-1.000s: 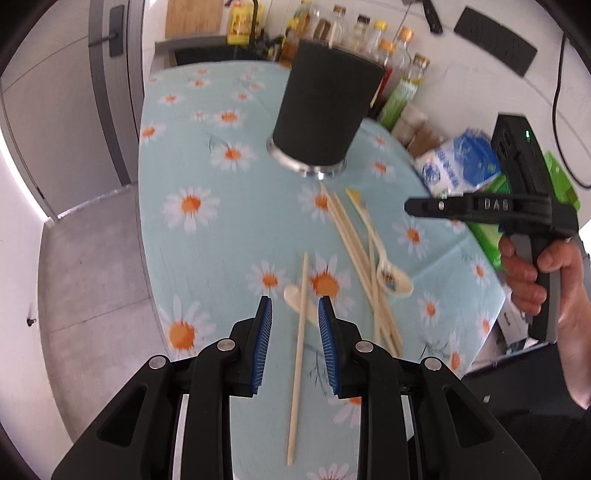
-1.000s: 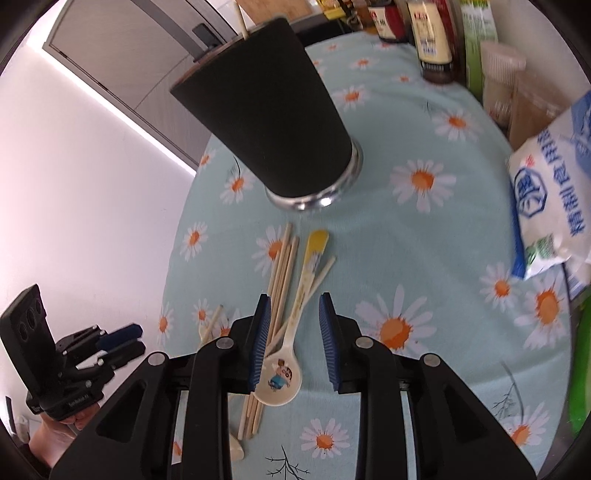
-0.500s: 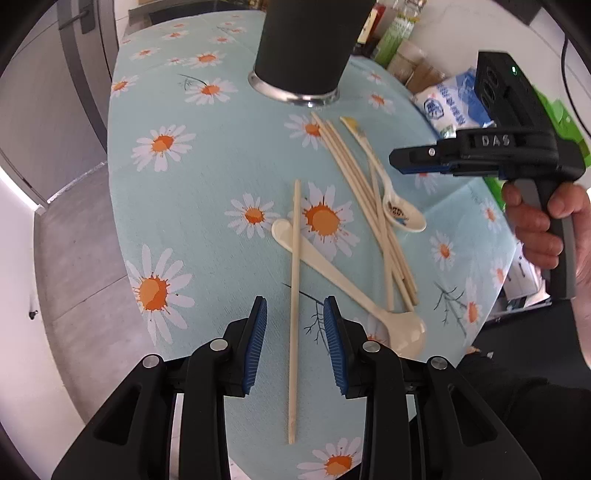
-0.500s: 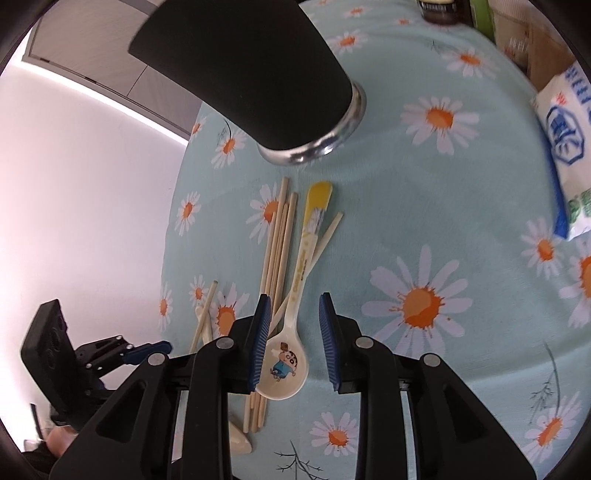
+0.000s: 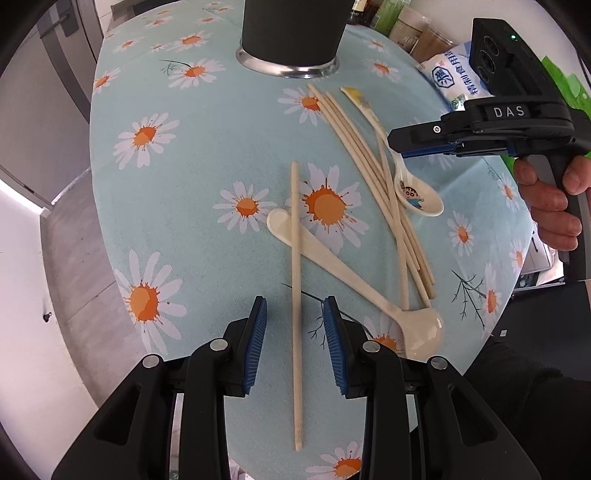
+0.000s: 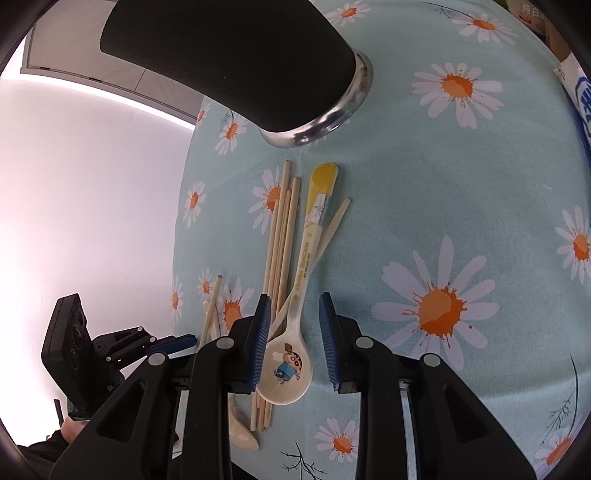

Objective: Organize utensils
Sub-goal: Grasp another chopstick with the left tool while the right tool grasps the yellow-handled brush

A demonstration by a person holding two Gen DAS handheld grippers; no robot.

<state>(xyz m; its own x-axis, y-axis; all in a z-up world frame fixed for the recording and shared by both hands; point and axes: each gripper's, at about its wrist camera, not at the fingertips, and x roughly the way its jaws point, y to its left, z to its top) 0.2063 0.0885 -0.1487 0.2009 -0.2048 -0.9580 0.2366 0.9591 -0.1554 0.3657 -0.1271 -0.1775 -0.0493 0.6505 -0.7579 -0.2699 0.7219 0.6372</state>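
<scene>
Two hand-held grippers, both open: left hand-held gripper [image 5: 294, 334] straddling lone chopstick [image 5: 295, 295], right hand-held gripper [image 6: 294, 332] straddling cartoon spoon [image 6: 286, 363], both on counter [image 5: 207, 155]; pickup pending, next closing, then carrying to black holder [image 5: 291, 31].

The desk [image 5: 207, 155] wears a pale blue-green cloth printed with white daisies that have orange centres, plus a few thin dark sprigs. On it stand a matt black holder [image 5: 291, 29] with a shiny silver base ring, pale wooden chopsticks [image 5: 373, 173], one more chopstick [image 5: 296, 295] of the same light tan, a plain cream spoon [image 5: 347, 273], and a cream spoon [image 6: 295, 332] with a yellow handle tip and a cartoon figure in blue inside its bowl. The left gripper [image 5: 294, 339] and the right gripper [image 6: 294, 339] are black with blue ribbed pads, and a white bag [image 5: 448, 74] near the desk's far right edge carries blue print.
</scene>
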